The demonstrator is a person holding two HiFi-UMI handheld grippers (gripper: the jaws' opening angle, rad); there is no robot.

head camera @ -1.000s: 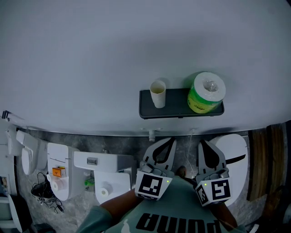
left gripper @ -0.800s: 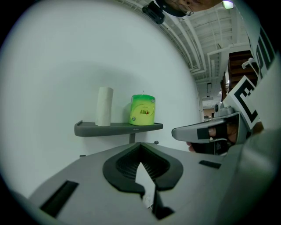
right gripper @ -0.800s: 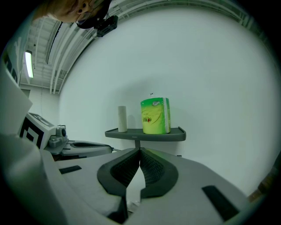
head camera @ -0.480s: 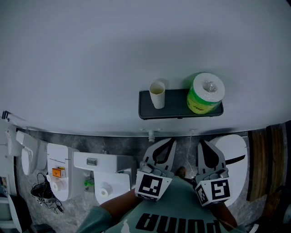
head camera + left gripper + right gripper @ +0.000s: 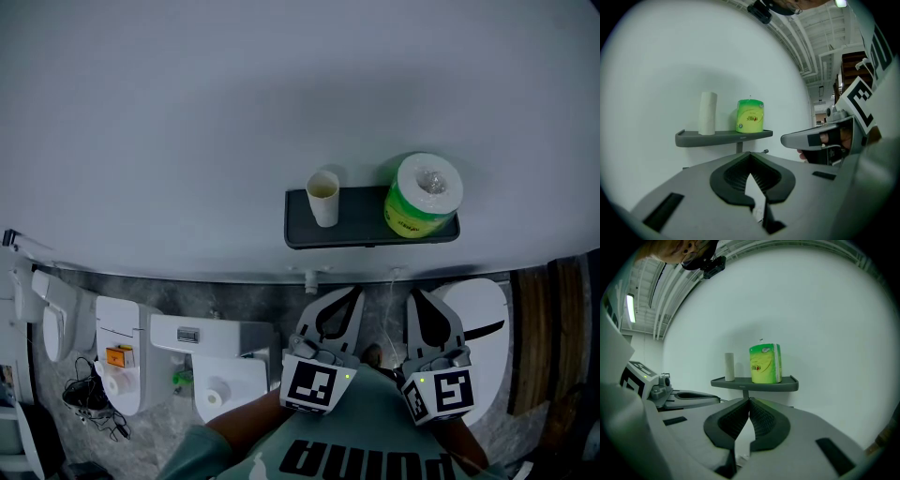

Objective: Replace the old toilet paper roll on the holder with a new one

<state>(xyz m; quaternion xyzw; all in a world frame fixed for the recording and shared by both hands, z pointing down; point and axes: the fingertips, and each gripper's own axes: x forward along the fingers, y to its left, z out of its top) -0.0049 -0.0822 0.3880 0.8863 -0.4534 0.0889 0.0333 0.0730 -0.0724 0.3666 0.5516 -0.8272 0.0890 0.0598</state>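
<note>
A dark wall shelf (image 5: 361, 230) carries a bare cardboard tube (image 5: 322, 197) standing upright at its left and a green-wrapped toilet paper roll (image 5: 422, 195) at its right. Both grippers hang side by side below the shelf, apart from it and pointing toward the wall. The left gripper (image 5: 349, 292) is shut and empty; its own view shows the tips (image 5: 750, 154) meeting under the tube (image 5: 708, 113) and the green roll (image 5: 750, 116). Just as empty and shut is the right gripper (image 5: 417, 295), whose tips (image 5: 749, 400) sit under the shelf (image 5: 754, 383) and the green roll (image 5: 765, 363).
Far below on the grey floor stand a white toilet (image 5: 216, 356) with a small paper roll (image 5: 217, 392) on it, another white fixture (image 5: 122, 352) and black cables (image 5: 89, 398). A white oval lid (image 5: 483, 328) and a wooden strip (image 5: 534, 328) lie at the right.
</note>
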